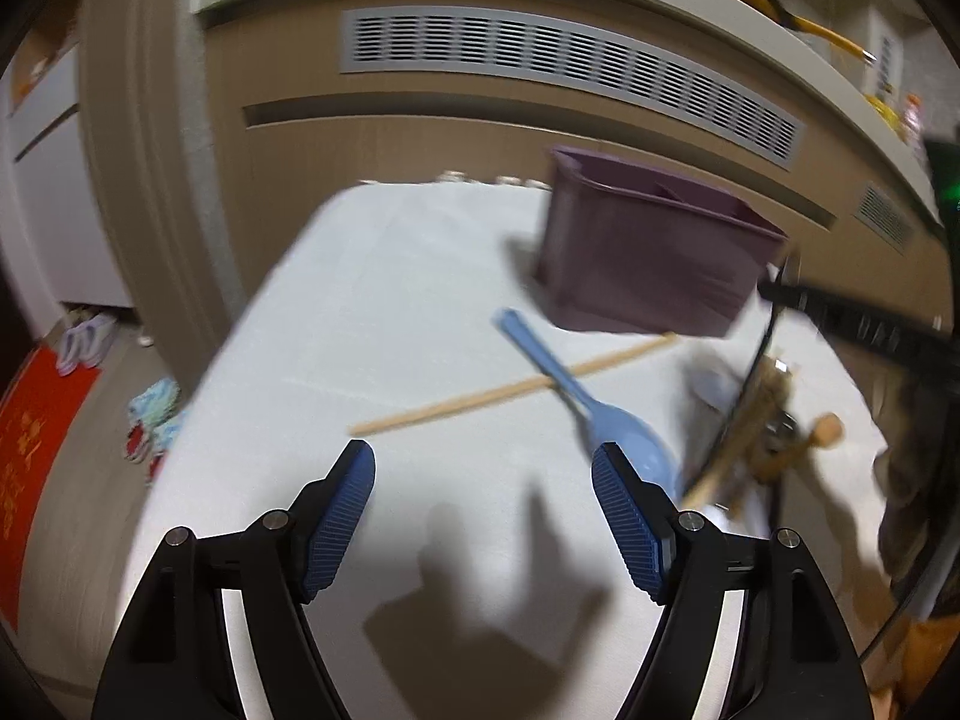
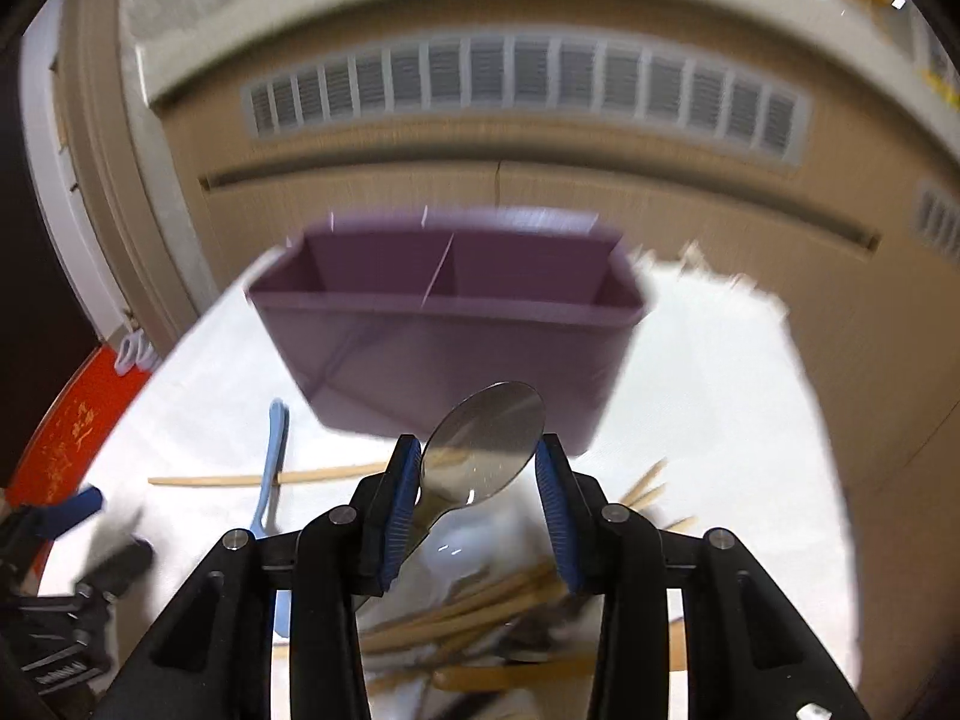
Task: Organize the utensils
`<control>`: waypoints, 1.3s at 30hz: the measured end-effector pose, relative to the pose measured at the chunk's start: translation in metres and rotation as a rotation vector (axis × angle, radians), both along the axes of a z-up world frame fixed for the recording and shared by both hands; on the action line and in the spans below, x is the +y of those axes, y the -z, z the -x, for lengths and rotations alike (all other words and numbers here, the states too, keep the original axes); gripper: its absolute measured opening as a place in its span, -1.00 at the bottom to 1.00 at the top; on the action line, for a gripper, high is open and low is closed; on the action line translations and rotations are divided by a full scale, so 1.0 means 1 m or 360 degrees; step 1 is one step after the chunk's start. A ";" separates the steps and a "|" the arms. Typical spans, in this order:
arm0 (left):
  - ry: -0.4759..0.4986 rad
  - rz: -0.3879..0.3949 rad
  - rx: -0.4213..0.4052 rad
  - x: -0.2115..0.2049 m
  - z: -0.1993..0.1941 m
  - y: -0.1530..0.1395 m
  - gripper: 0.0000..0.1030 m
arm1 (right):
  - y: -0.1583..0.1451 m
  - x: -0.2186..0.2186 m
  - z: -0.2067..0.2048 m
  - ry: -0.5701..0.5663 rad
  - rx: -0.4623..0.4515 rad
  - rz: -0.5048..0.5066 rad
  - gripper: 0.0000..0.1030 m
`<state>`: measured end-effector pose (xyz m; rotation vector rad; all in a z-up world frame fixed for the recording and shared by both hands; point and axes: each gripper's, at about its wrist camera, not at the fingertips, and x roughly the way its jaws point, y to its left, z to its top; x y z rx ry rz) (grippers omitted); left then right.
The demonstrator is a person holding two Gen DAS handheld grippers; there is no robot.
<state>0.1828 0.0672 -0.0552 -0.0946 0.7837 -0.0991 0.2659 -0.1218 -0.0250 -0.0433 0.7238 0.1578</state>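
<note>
Left gripper (image 1: 483,471) is held wide open over the white cloth (image 1: 360,300), nothing between its pads. Metal spoon (image 2: 486,444) is seen between the right gripper (image 2: 477,468) pads, apparently clamped; motion blur. Purple two-compartment caddy (image 2: 444,336) stands just beyond

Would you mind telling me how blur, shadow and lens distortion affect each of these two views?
Left wrist view: the purple utensil holder and the wooden utensils at right are motion-smeared; the left gripper casts a hard shadow on the white tablecloth.
Right wrist view: heavier smear throughout, the metal spoon sharpest.
In both, the fisheye lens bows the vent grille.
</note>
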 end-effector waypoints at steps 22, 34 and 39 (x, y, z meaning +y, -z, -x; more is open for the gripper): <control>0.0201 -0.0064 0.0164 -0.069 -0.003 0.013 0.47 | 0.029 -0.092 0.019 0.0057 0.0146 -0.0084 -0.14; 0.0179 -0.0040 0.0055 -0.048 -0.020 0.010 0.59 | 0.067 -0.111 -0.050 0.0645 0.0384 -0.0352 0.15; 0.0104 0.0022 0.0044 -0.024 -0.026 0.013 0.59 | 0.071 -0.094 -0.080 0.0763 0.0395 -0.0104 0.24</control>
